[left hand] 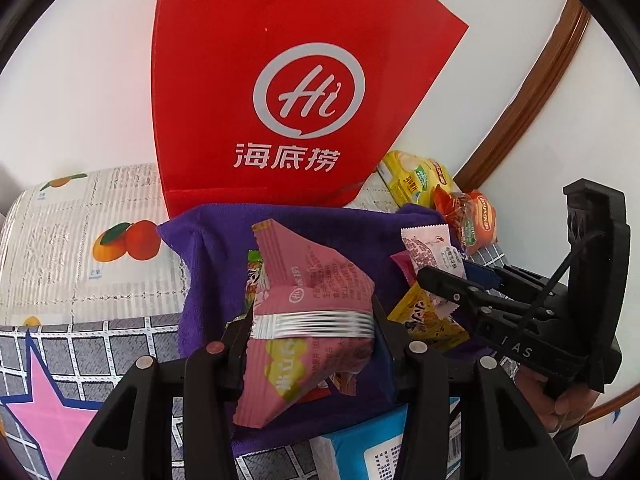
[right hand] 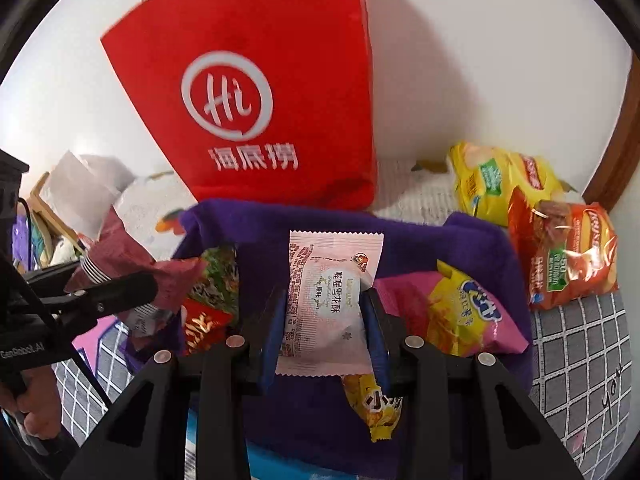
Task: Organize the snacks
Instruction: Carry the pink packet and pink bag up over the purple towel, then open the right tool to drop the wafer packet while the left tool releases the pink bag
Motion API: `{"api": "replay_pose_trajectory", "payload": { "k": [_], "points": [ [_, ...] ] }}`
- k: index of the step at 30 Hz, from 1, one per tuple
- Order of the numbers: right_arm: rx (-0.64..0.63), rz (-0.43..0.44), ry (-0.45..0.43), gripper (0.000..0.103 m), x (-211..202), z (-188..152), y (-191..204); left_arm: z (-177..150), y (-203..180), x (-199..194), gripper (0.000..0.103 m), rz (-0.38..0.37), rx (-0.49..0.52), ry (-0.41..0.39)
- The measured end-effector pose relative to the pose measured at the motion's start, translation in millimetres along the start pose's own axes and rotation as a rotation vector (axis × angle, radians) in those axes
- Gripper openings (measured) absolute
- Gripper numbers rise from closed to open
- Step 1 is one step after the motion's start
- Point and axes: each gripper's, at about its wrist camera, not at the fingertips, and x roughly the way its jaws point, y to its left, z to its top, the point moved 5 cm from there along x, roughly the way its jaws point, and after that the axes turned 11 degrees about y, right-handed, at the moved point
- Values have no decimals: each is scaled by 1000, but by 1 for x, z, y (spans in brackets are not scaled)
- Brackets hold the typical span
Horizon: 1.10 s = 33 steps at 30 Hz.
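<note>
Midway: left gripper (left hand: 312, 332) clamps pink snack packet (left hand: 316, 280), right gripper (right hand: 326, 320) clamps white snowflake-crisp packet (right hand: 328, 300), both over purple cloth bin (right hand: 480, 236) already holding packets; chip bags (right hand: 568, 256) outside remain

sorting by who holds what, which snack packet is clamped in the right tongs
The pale pink snowflake-crisp packet, pinched between the right tongs. The darker pink packet sits in the left tongs; the rest lie loose on the purple cloth.

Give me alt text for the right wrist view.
The right tongs grip a pale pink snack packet above a purple cloth bin holding other snacks. A red paper bag stands behind it, with chip bags to its right; the left tongs hold a dark pink packet.
</note>
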Motion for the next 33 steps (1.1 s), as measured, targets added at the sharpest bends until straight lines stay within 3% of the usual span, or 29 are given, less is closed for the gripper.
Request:
{"api": "replay_pose_trajectory", "payload": {
  "k": [14, 23, 33],
  "points": [
    [13, -13, 0, 38, -8, -2, -18, 1, 7, 1, 44, 6, -24, -2],
    [-31, 27, 74, 38, 16, -7, -3, -1, -2, 6, 44, -33, -5, 9],
    [-42, -32, 148, 39, 40, -13, 1, -2, -4, 23, 44, -37, 1, 60]
  ]
}}
